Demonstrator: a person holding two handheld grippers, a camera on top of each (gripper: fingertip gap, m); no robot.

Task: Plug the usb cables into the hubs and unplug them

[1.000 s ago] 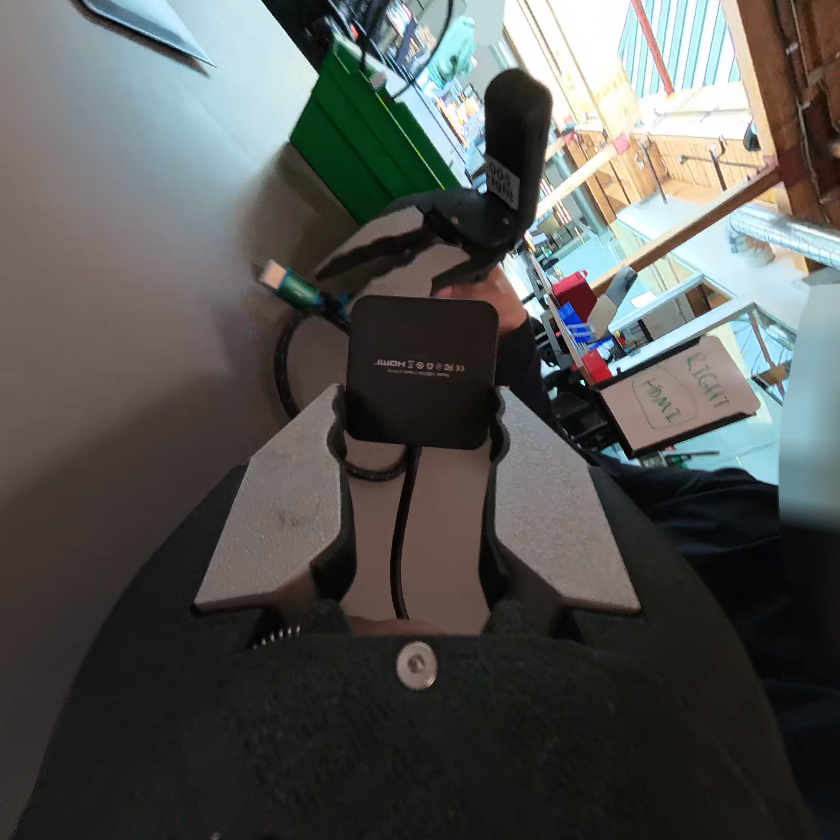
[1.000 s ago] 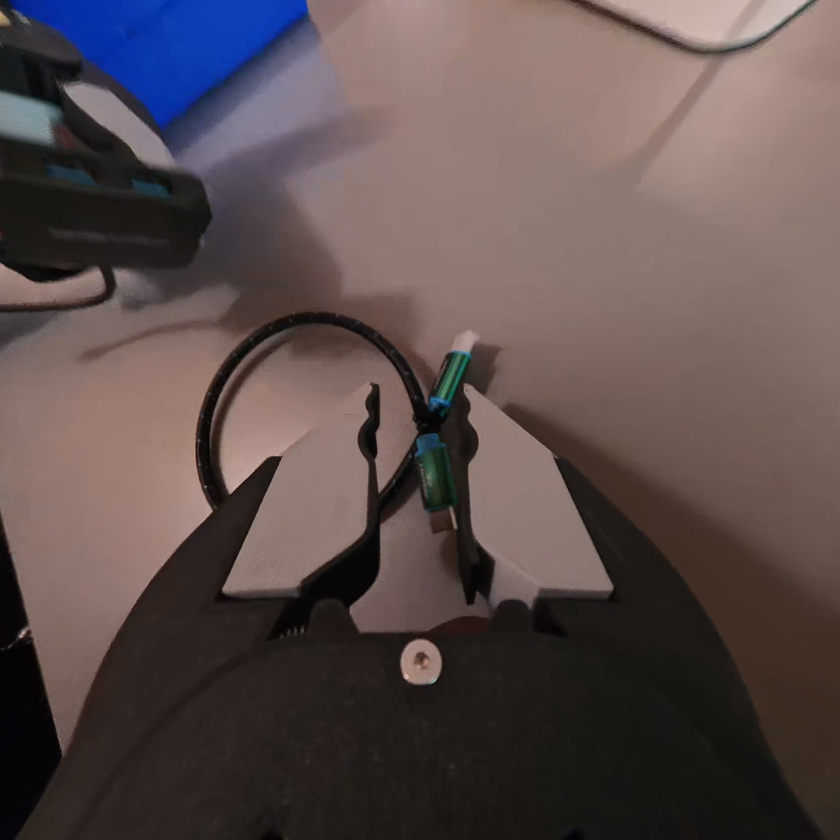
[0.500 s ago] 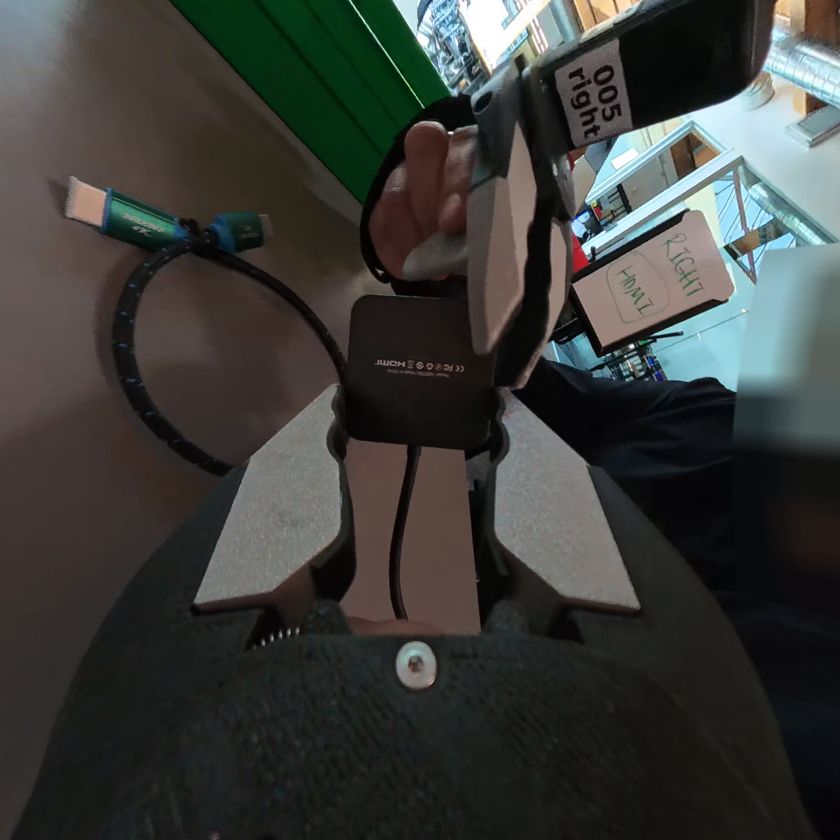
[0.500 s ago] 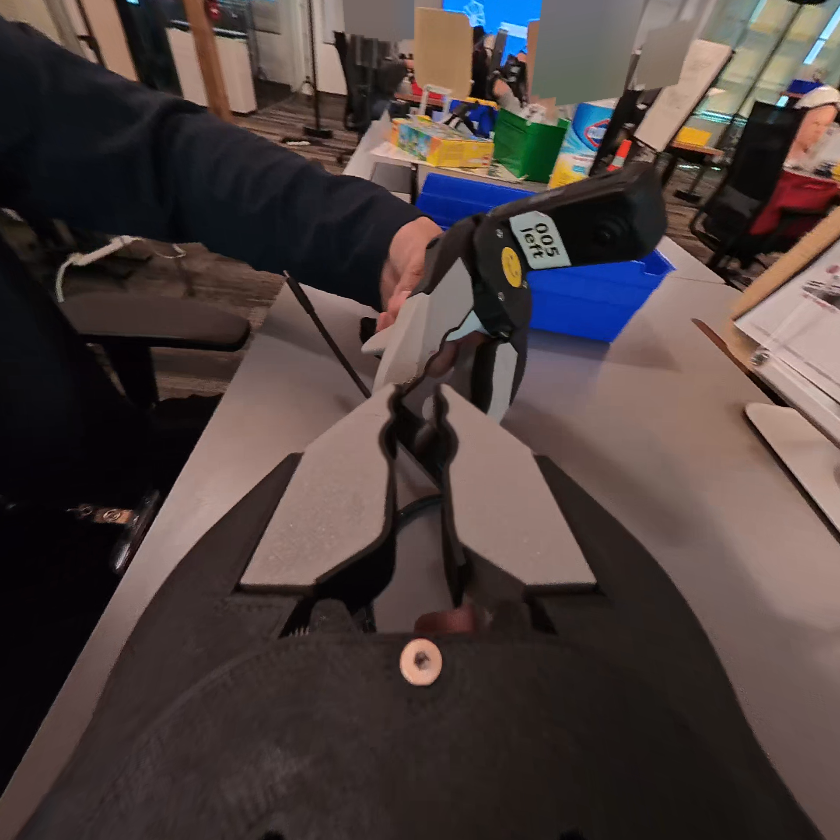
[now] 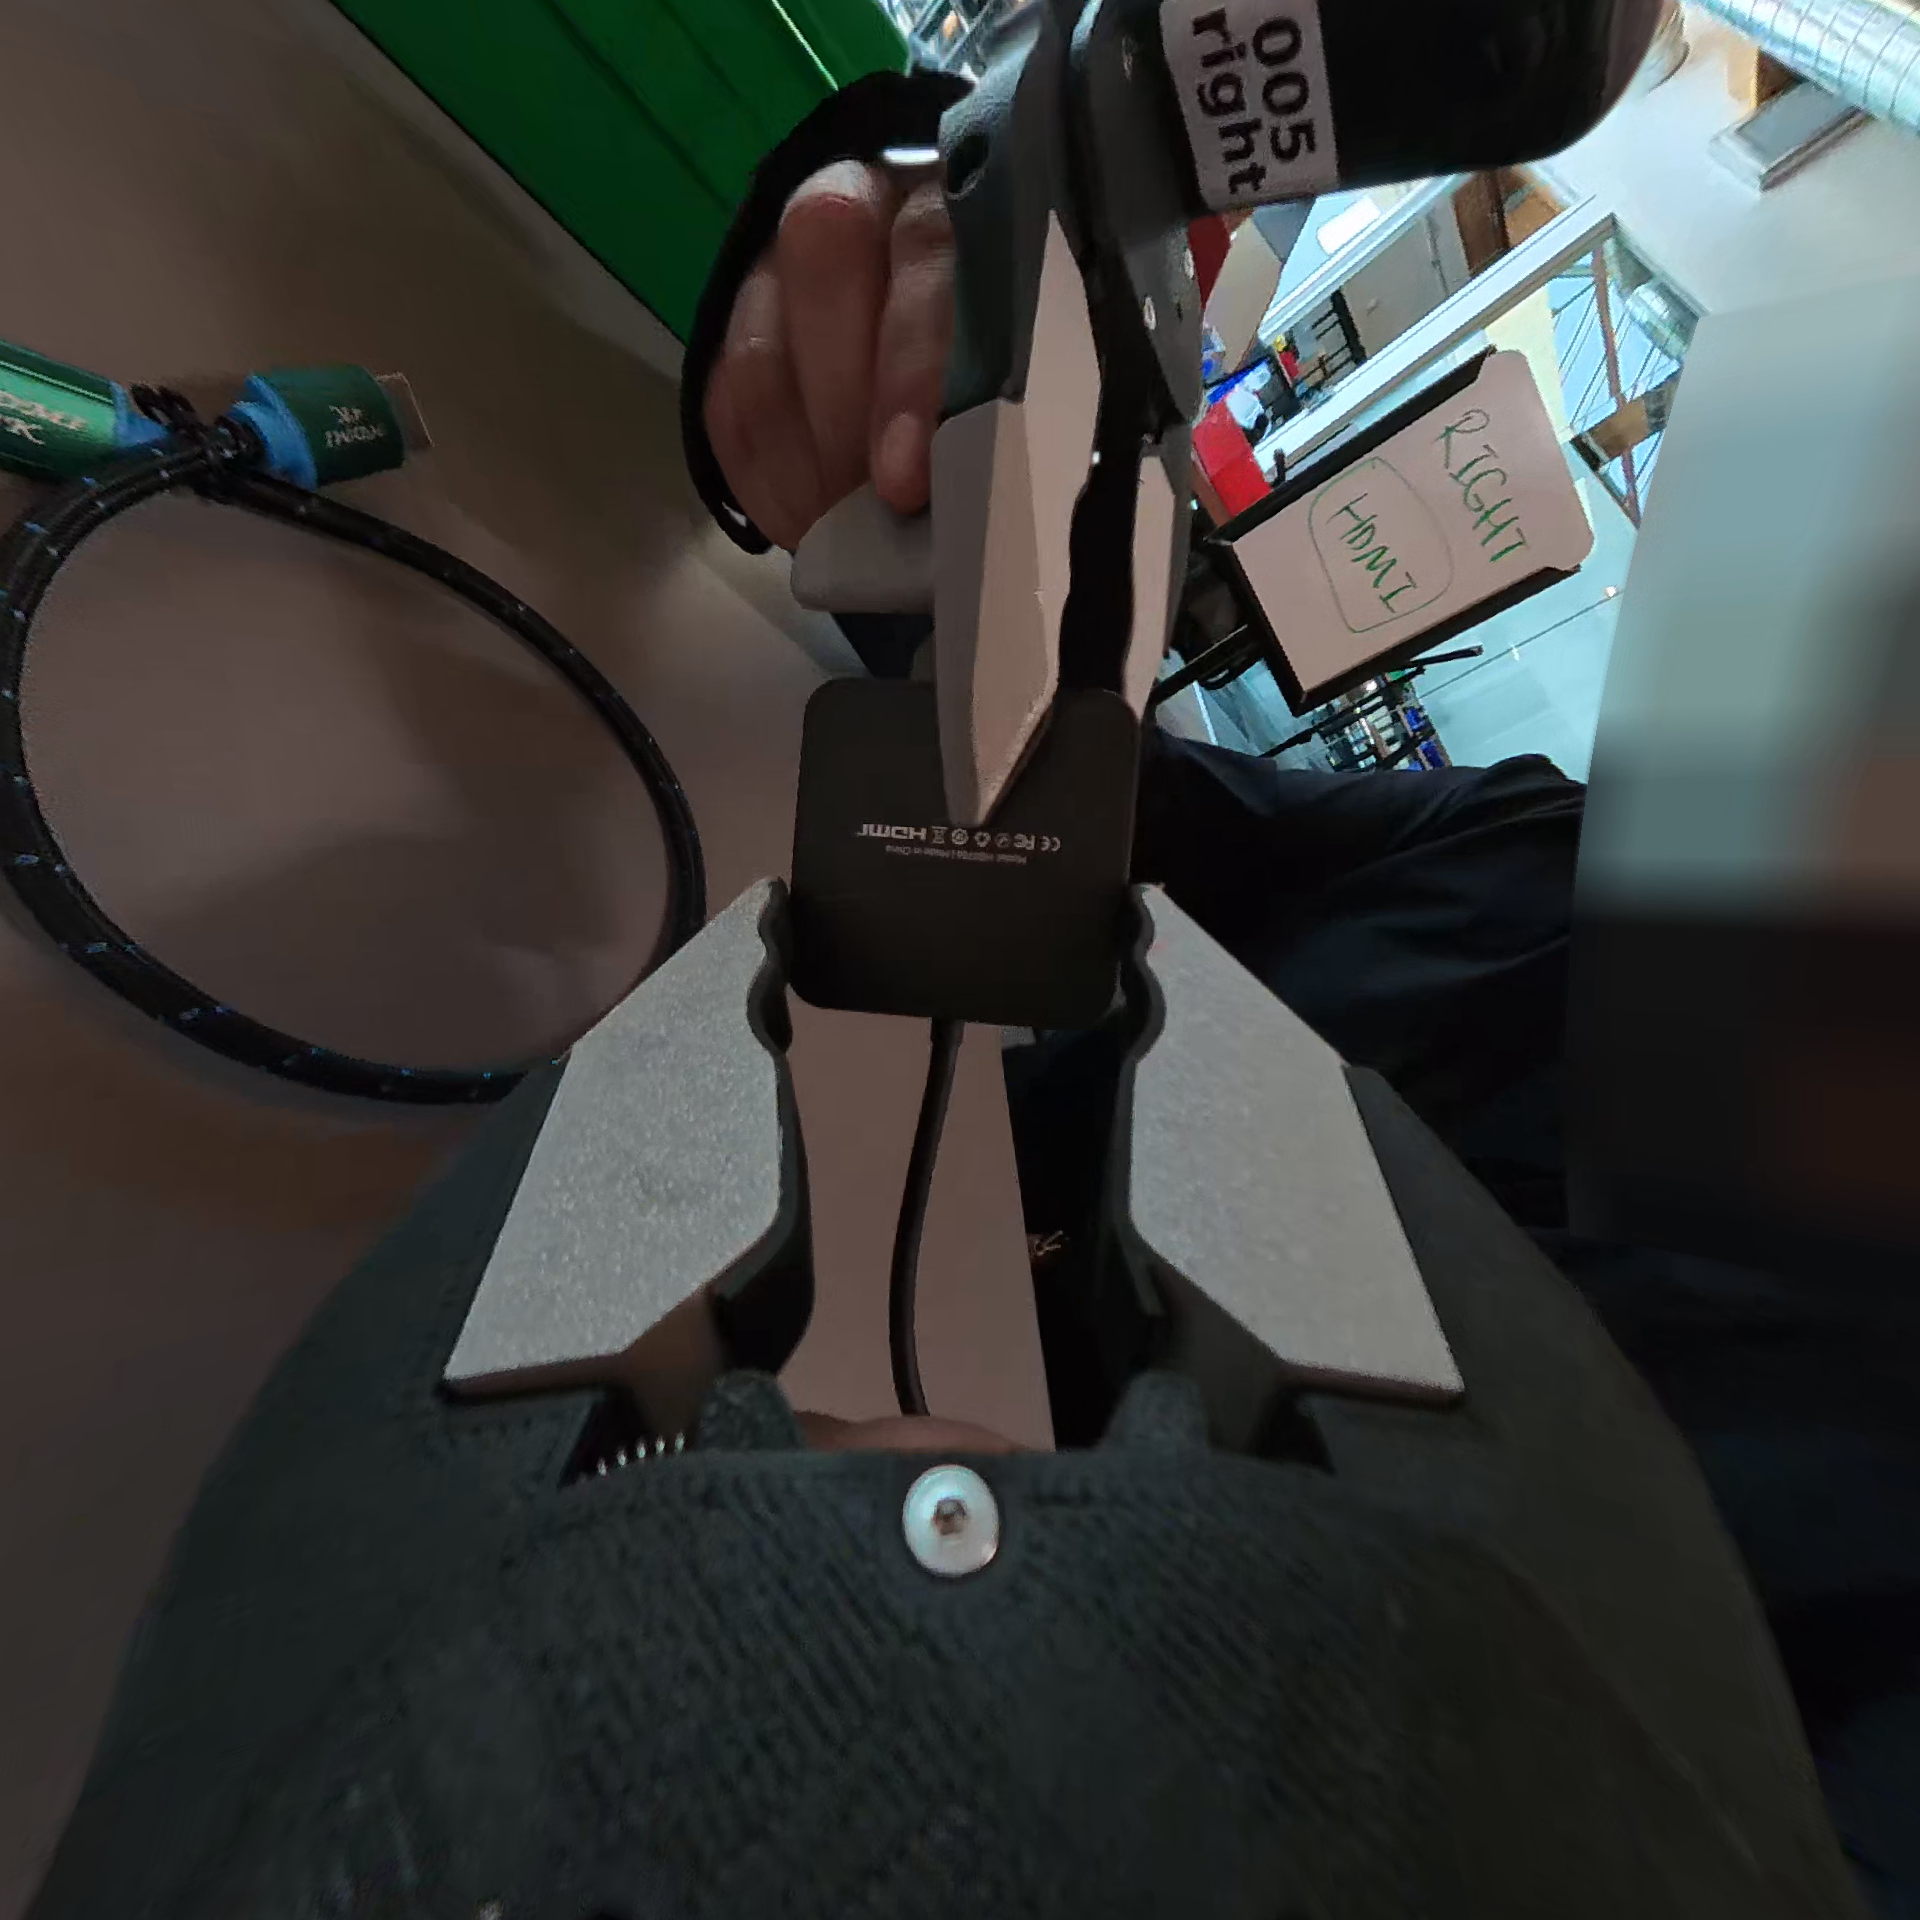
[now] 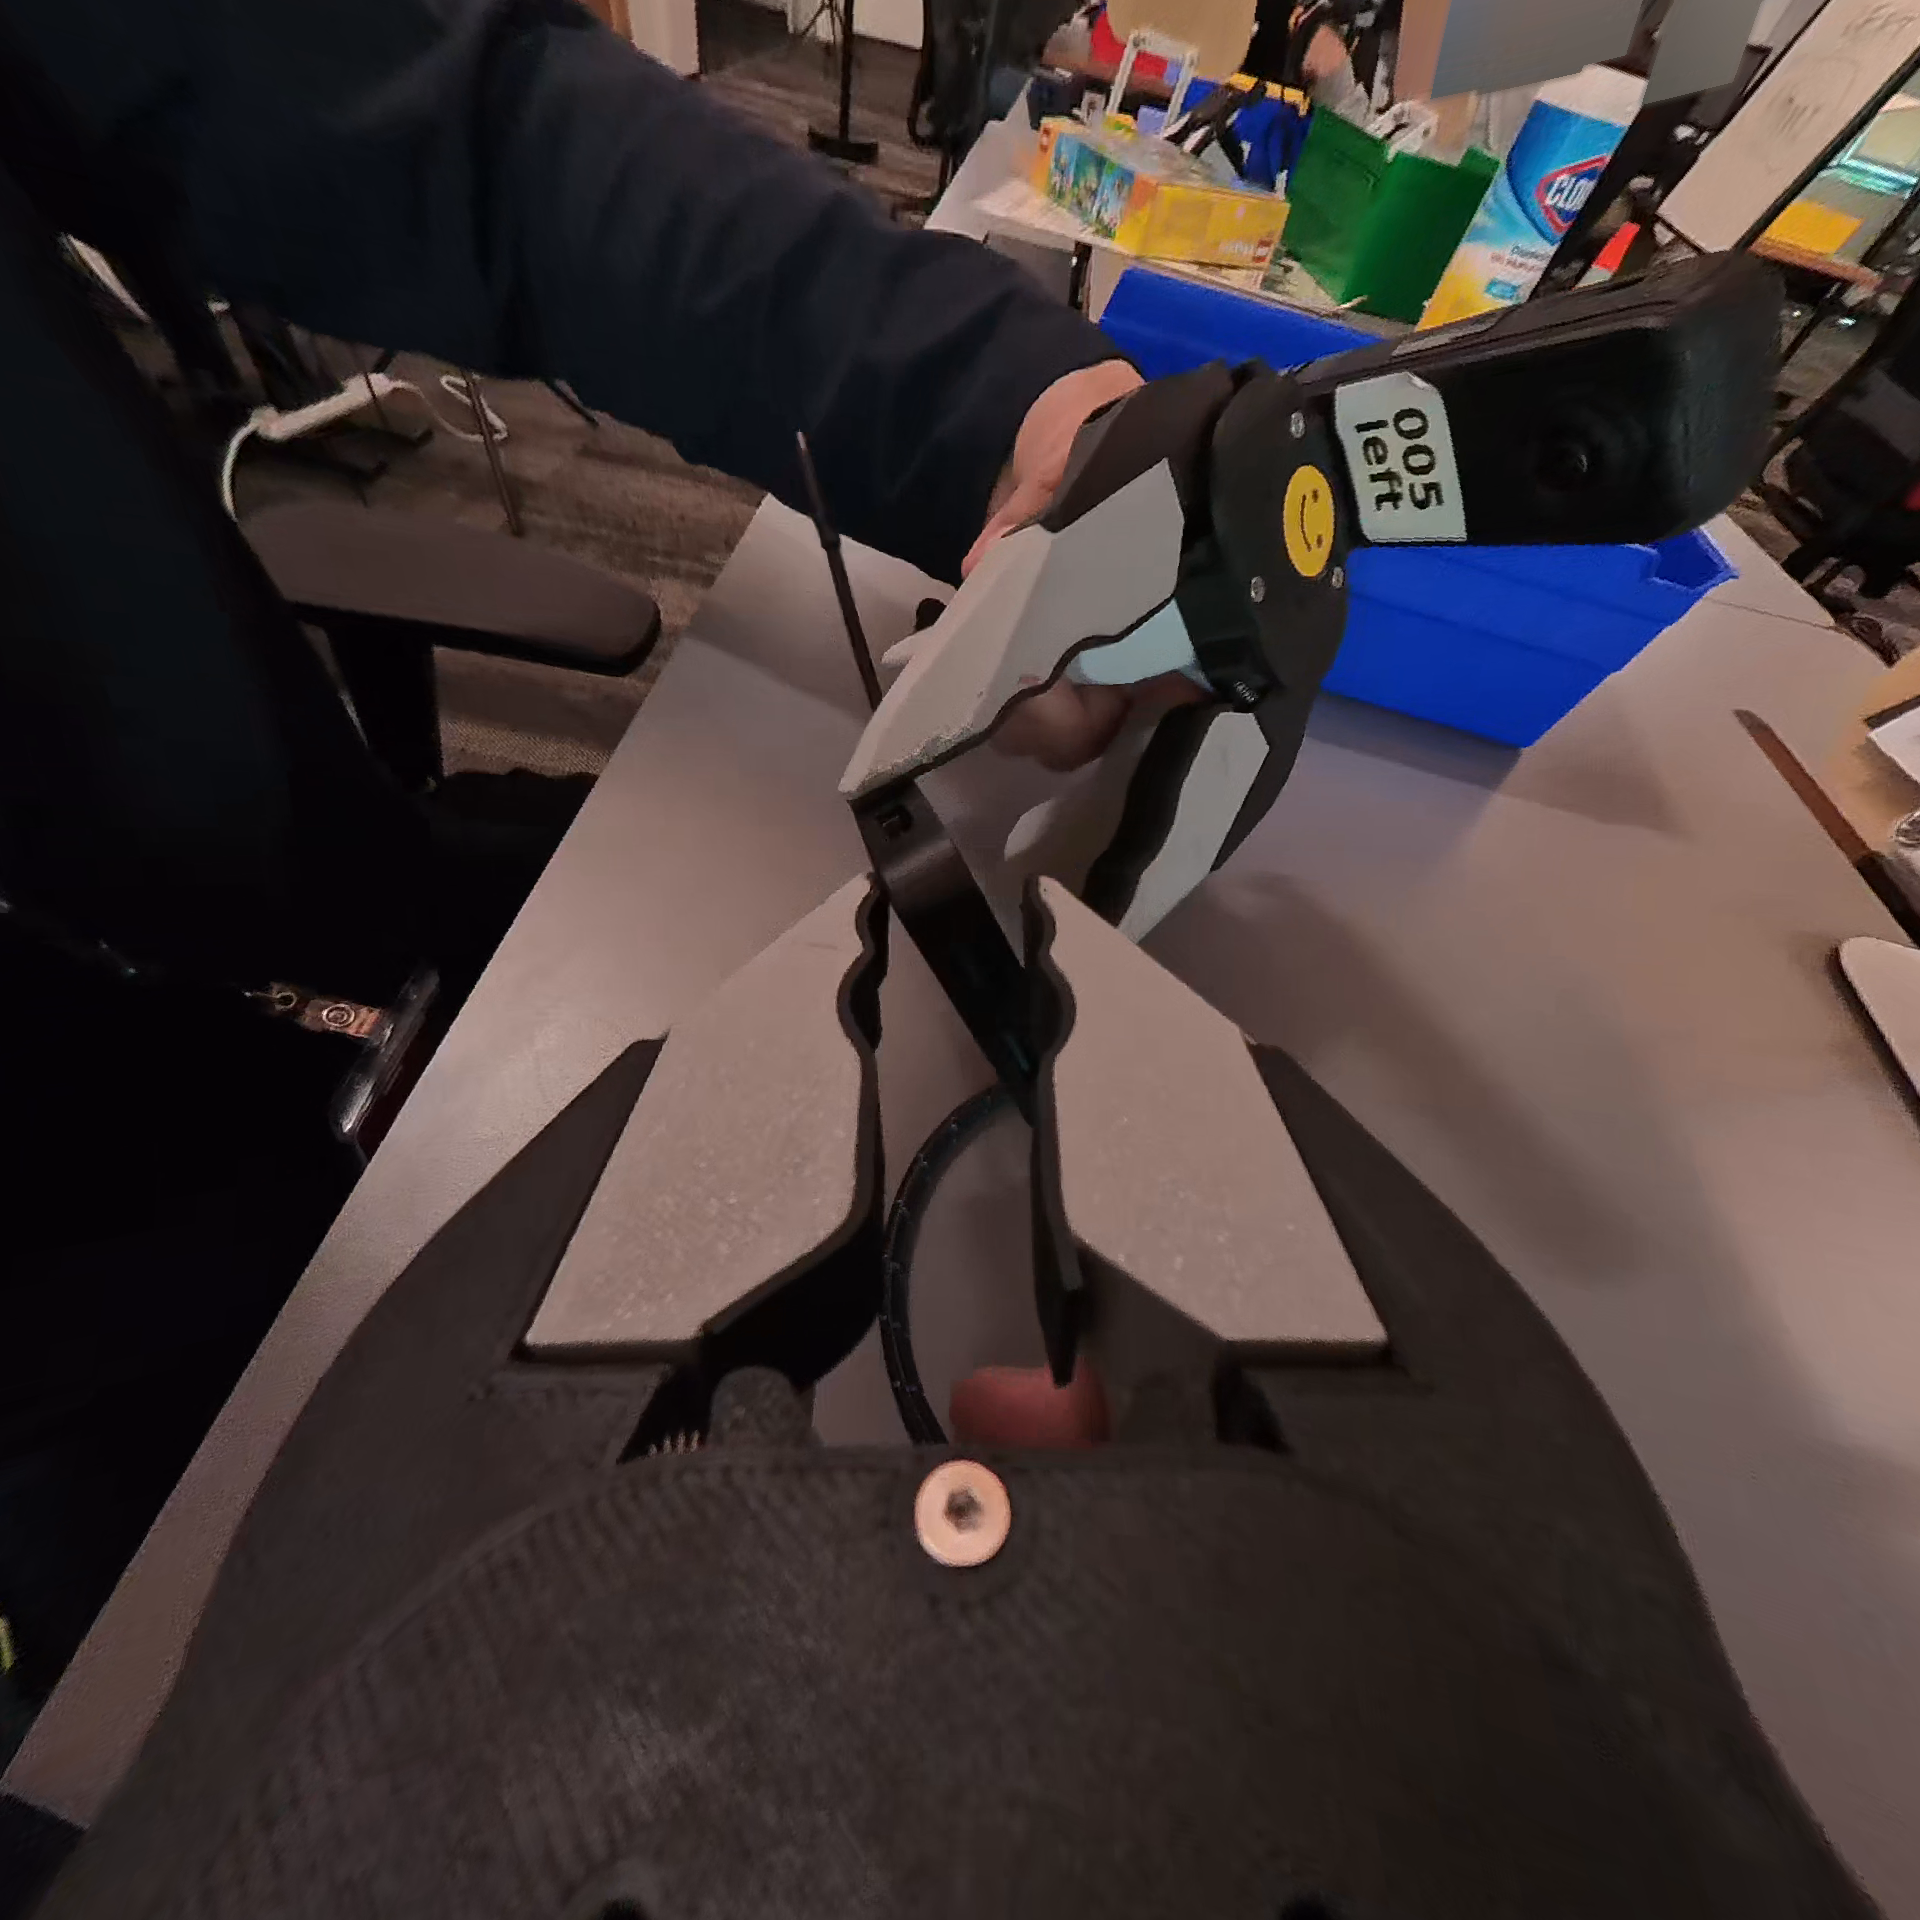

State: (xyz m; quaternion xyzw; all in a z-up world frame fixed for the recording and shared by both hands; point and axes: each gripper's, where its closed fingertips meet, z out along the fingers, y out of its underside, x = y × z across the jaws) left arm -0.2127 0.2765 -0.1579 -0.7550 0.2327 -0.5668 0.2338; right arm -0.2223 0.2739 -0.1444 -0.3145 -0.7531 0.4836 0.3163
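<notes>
The black box (image 5: 961, 883) is clamped in the left tongs (image 5: 956, 935), clear of the counter (image 5: 260, 260). The right tongs (image 6: 951, 935) stand apart around its far edge — not closed. The cable (image 5: 343, 790) lies unplugged.

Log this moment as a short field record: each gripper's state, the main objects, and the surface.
left hand-held gripper: shut on the flat black square adapter box, gripping its two side edges
right hand-held gripper: jaws straddle the box's far edge, slightly apart; contact cannot be told
box lead: thin black wire running back between the left fingers
loose cable: black braided cable with green connectors, coiled on the table, held by neither gripper
surface: grey-brown tabletop
background: blue plastic bin on the table behind the left hand-held gripper
</notes>
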